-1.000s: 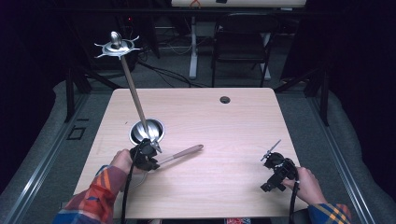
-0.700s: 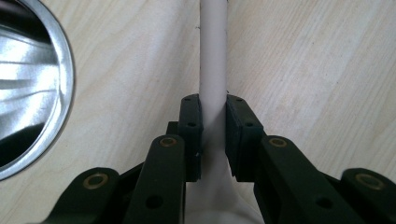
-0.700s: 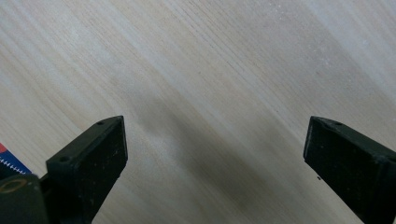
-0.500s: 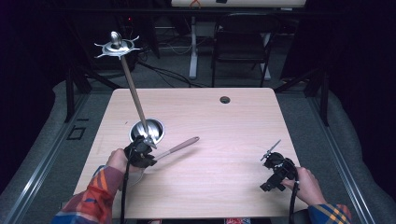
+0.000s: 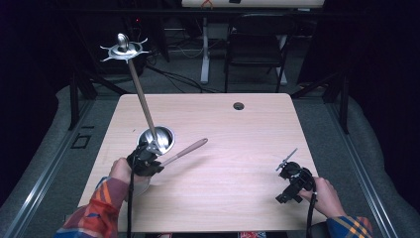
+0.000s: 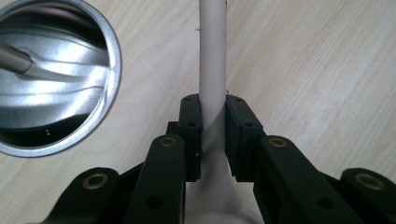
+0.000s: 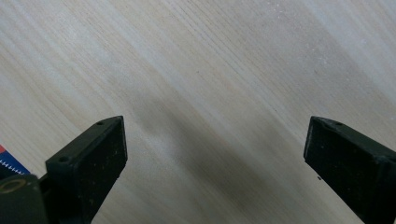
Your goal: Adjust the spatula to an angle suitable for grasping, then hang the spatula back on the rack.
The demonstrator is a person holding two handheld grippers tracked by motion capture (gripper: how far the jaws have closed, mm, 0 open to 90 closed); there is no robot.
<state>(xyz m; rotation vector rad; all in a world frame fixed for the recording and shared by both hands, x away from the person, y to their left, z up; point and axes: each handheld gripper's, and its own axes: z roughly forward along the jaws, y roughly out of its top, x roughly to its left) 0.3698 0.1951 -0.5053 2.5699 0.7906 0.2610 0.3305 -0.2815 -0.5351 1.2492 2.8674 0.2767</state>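
Bench (image 5: 233, 148) of pale wood carries one round metal bowl (image 5: 157, 137), near its left edge, and one wooden spoon (image 5: 184, 151) lying just beside the bowl, its handle pointing toward the middle of the bench. One dark grommet hole (image 5: 238, 105) sits near the far edge. Two claws are at work. The left claw (image 5: 148, 161), near the left edge, is clamped on the spoon's neck; in the left gripper view its pads (image 6: 190, 128) press both sides of the pale handle (image 6: 212, 60). The right claw (image 5: 286, 163), near the front right corner, holds nothing, its jaws spread wide over bare wood.
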